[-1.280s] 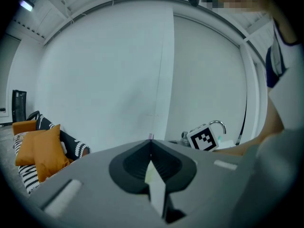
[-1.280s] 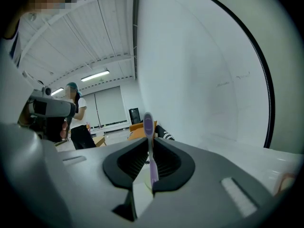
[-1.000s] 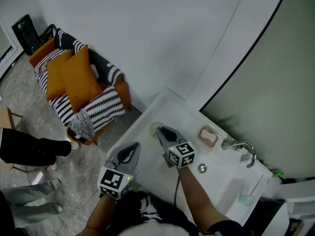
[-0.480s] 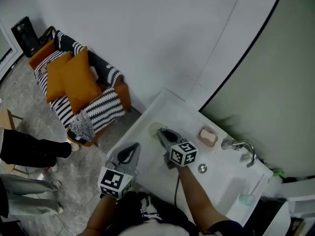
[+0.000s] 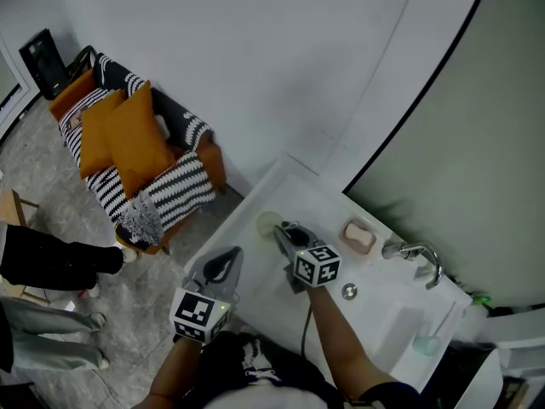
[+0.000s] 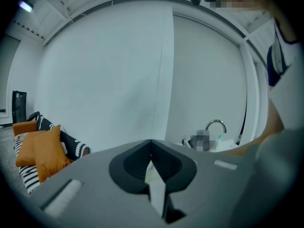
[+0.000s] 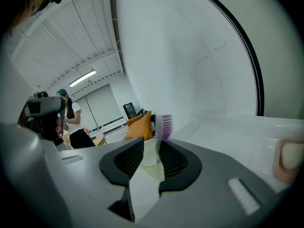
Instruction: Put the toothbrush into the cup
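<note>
Toothbrush (image 7: pixel 165 126) stands upright in the cup (image 7: pixel 148 161), long axis vertical, purple bristles up, near the sink's (image 5: pixel 255 267) far left corner. Right gripper (image 5: pixel 287 231) jaws have just been opening and sit wide around brush and cup; the lower handle is hidden. Left gripper (image 6: pixel 151 144) jaws closed, empty.

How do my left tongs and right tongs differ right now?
Left tongs are shut and empty; right tongs stand apart, having just been opening, with the toothbrush upright between them. Left tongs sit at the sink counter's near edge; right tongs reach over it to the cup. Both share the same grey build.
</note>
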{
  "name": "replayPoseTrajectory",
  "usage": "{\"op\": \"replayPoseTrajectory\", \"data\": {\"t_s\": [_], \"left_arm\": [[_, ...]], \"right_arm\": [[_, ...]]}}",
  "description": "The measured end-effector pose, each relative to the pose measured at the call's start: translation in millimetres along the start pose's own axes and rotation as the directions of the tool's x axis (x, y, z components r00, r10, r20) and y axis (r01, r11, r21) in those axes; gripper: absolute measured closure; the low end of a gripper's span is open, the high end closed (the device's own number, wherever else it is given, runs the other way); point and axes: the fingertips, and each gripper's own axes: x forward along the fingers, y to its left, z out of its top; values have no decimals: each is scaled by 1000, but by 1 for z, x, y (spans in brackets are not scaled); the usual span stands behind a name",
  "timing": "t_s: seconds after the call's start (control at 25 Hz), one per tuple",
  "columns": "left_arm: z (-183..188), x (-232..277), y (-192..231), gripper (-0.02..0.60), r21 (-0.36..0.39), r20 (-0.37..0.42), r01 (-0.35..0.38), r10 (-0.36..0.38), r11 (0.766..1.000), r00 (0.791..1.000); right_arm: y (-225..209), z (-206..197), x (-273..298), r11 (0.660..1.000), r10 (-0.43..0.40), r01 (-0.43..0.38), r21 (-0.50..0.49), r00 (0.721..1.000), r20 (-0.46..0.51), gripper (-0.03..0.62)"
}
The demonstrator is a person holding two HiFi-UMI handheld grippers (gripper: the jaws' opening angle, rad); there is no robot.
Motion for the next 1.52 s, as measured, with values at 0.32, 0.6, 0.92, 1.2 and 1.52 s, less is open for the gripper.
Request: {"op": "replayPoseTrajectory", "data": {"t_s": [0.32,0.6,0.92,1.2,1.52], "left_arm": [[1,3,-1,581,5,-6,4,-4,1000,1000],[1,9,-6,581,16,-4,30,-30,999,1000],[12,8,-24,581,45,15,77,-77,996,997],[21,3,-59,583,101,8,165,-167,981,986],[21,0,-104,581,91,1,279,-280,956,960]], "right_arm": [[-5,-8,2,1000,-19,19,-2,998,-52,467],[-17,-23,-11,996,-74,81,46,988,-137,430],[41,16,-107,989,103,-116,90,984,144,592],[98,18,-169,960,237,-266,85,938,255,592],[108,8,-210,972,137,-191,134,932,336,592]]}}
